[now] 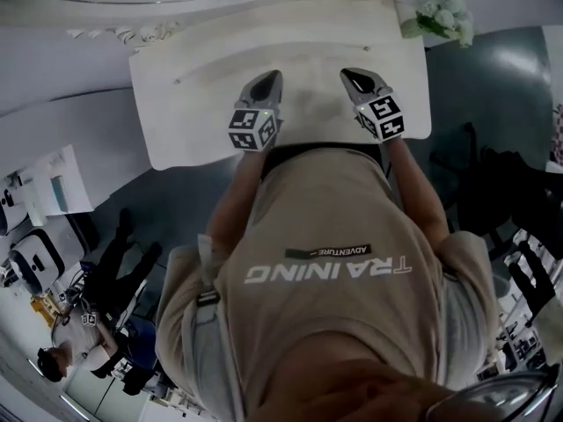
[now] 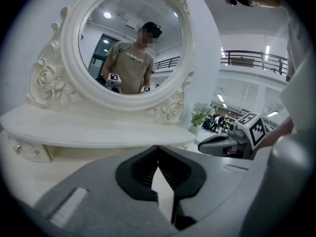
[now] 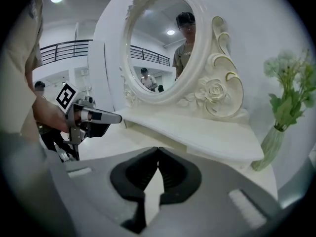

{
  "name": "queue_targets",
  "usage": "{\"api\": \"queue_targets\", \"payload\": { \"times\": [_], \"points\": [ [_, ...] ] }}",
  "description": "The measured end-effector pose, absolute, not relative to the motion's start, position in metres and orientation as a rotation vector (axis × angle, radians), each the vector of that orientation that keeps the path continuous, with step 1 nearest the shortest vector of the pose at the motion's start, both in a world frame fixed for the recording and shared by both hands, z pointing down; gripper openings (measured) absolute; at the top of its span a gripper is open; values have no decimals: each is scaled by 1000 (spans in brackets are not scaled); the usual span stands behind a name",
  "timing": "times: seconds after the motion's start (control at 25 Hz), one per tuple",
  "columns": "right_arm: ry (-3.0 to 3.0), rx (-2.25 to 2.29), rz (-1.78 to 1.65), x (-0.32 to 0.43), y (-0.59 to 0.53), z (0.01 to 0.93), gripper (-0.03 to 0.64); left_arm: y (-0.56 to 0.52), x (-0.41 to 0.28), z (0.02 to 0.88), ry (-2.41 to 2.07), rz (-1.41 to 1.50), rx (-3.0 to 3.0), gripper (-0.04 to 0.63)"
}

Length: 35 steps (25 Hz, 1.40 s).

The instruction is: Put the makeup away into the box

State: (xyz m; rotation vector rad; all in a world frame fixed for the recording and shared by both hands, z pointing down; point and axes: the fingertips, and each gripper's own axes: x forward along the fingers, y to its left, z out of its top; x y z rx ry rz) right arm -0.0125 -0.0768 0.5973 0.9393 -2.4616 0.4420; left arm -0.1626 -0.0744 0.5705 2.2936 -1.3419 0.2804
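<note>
No makeup and no box show in any view. Both grippers hover side by side over the bare white dressing table (image 1: 176,104), pointing toward its mirror. My left gripper (image 1: 268,79) is shut with its tips touching and nothing between them; its own view shows the jaws met (image 2: 158,148). My right gripper (image 1: 352,76) is likewise shut and empty, with its jaws met (image 3: 158,149). Each gripper shows in the other's view: the right gripper (image 2: 217,144) and the left gripper (image 3: 101,116).
An oval mirror (image 2: 131,43) in an ornate white frame (image 3: 212,90) stands at the table's back above a raised shelf (image 3: 197,135). A glass vase of pale flowers (image 3: 284,107) stands at the back right corner (image 1: 440,16). People stand on the floor at the lower left (image 1: 97,323).
</note>
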Motion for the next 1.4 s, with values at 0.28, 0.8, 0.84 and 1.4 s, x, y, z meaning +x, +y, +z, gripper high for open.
{"api": "queue_targets", "payload": {
  "times": [0.28,0.8,0.84,1.4],
  "points": [
    [-2522,1064,326,-45,-90,544,5,-66,-210,528,-1374,214,2355,6],
    [-2588,1224,201,-67,-91,462,5,-74,-256,461,-1416,187,2487,6],
    [-2589,1230,191,-68,-91,458,5,-75,-257,458,-1419,178,2490,6],
    [-2674,1268,327,-76,-98,420,3,-100,-268,445,-1441,169,2558,6]
  ]
}}
